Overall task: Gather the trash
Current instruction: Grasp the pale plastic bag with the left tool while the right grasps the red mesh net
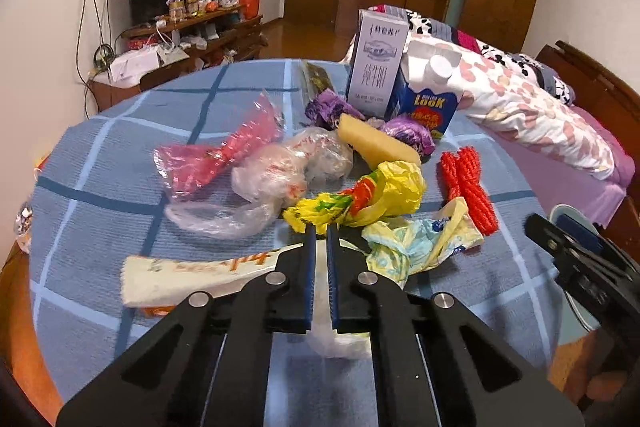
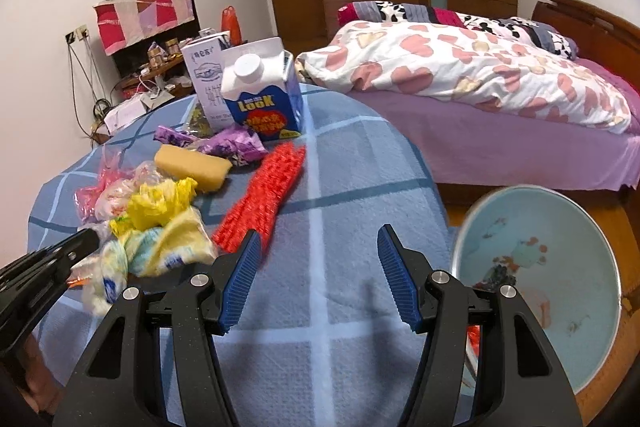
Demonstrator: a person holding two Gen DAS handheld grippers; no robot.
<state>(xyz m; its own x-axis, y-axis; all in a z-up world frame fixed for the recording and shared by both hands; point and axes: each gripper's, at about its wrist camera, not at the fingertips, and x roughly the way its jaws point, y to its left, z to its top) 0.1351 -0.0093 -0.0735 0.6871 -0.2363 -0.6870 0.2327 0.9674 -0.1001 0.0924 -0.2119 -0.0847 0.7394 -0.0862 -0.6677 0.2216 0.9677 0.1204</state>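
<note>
while the left gripper (image 1: 320, 227) sits clenched on a white wrapper (image 1: 192, 277) lying on the blue checked tablecloth (image 1: 100, 155), the right gripper (image 2: 316, 239) hangs released over bare cloth; trash pile just ahead: yellow bag (image 1: 384, 187), red netting (image 2: 264, 191), sponge (image 2: 192, 165), milk cartons (image 2: 262, 95); basin (image 2: 536, 259) right of the table

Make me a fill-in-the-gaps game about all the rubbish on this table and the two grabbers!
1. The left gripper is shut on a white plastic ____.
2. The right gripper is ____ with nothing between its fingers.
3. The tall blue carton has a round white ____ on top.
4. The rope bundle beside the yellow sponge is coloured ____.

Missing words: wrapper; open; cap; red
</note>
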